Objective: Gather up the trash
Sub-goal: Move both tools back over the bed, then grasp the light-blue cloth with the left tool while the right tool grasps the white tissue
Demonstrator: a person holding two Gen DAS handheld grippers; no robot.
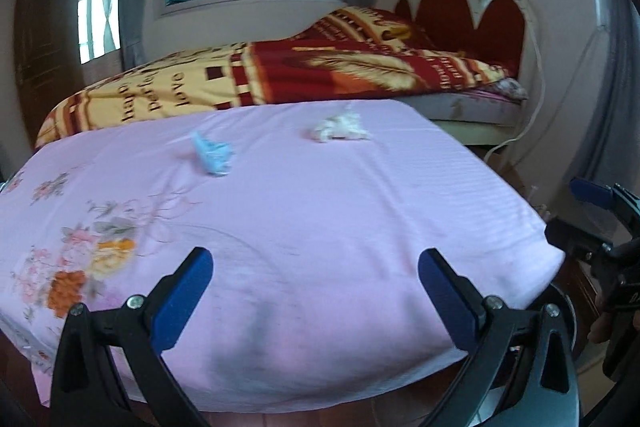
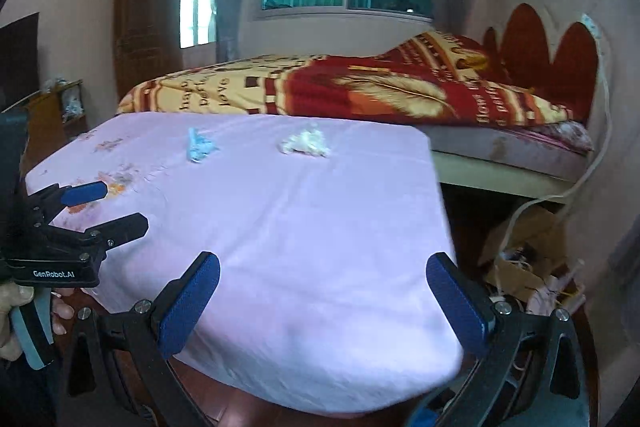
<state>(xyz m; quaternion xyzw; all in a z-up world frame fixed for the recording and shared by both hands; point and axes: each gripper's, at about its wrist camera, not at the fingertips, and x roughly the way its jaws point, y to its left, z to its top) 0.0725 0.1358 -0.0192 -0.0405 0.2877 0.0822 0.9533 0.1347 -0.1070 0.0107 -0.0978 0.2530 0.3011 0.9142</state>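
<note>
A crumpled blue paper (image 1: 212,153) and a crumpled white paper (image 1: 340,129) lie at the far side of a table covered with a pink floral cloth (image 1: 304,227). They also show in the right wrist view, blue paper (image 2: 198,145) and white paper (image 2: 306,143). My left gripper (image 1: 316,287) is open and empty over the cloth's near edge. My right gripper (image 2: 324,291) is open and empty over the near right part of the cloth (image 2: 300,227). The left gripper also shows at the left of the right wrist view (image 2: 104,207).
A bed with a red and yellow blanket (image 1: 320,71) stands behind the table, with a red headboard (image 1: 472,15) at right. Cardboard and cables (image 2: 528,259) clutter the floor right of the table. A wooden cabinet (image 2: 56,111) stands at left.
</note>
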